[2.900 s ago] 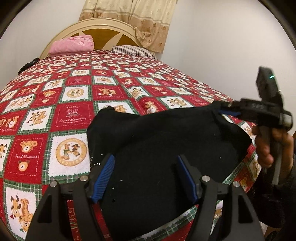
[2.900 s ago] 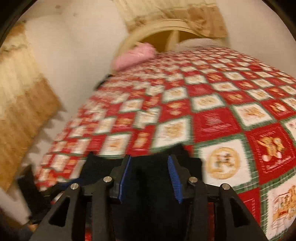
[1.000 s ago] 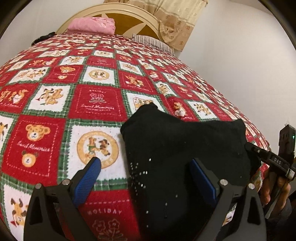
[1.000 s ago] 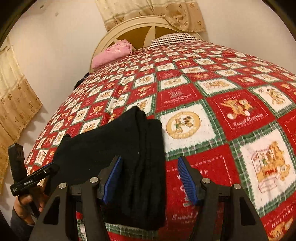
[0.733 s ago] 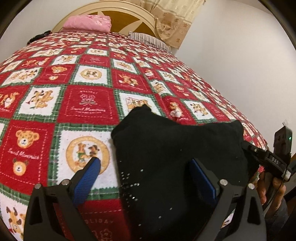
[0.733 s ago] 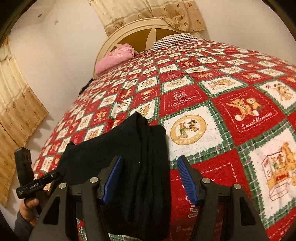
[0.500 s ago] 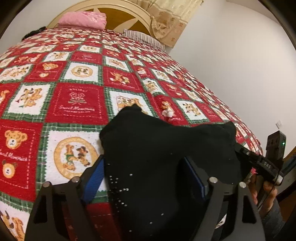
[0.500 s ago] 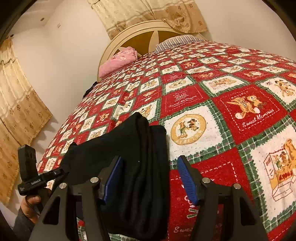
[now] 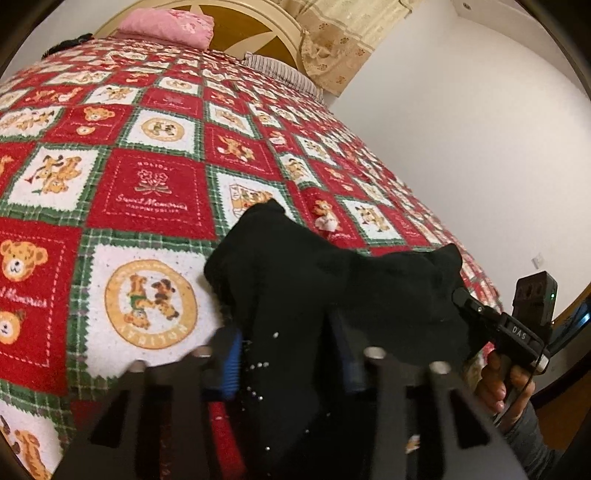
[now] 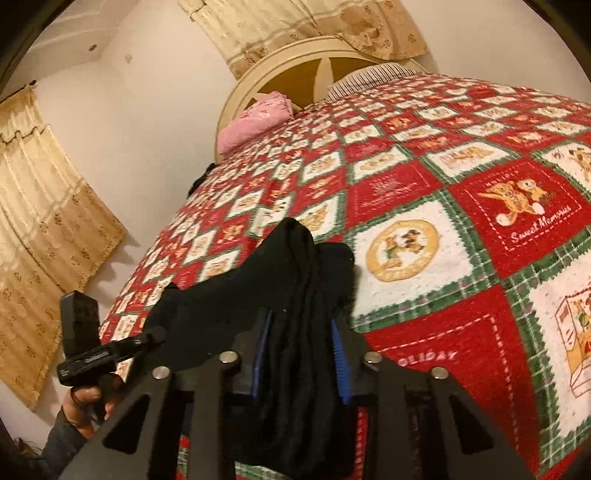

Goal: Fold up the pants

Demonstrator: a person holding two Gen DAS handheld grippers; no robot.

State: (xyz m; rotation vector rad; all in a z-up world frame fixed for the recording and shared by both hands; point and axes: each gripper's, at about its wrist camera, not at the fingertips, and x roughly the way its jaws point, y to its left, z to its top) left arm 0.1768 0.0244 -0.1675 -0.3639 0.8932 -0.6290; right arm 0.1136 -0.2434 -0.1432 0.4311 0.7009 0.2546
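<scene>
A bed covered by a red, white and green patchwork blanket (image 9: 155, 192) printed with teddy bears fills both views, with a pink pillow (image 9: 168, 23) against the cream headboard (image 10: 295, 74) and beige curtains (image 10: 44, 206) on the pale walls. The folded black pants (image 9: 332, 280) lie near the blanket's near edge, bunched into a thick dark bundle. The left gripper (image 9: 291, 354) has its blue-padded jaws closing on one end of the pants, with the fabric between them. The right gripper (image 10: 301, 354) is closing on the other end, its pads pressing the stacked folds. Each view shows the other hand's gripper at the bundle's far side, held by a hand (image 10: 86, 400) in a grey sleeve.
</scene>
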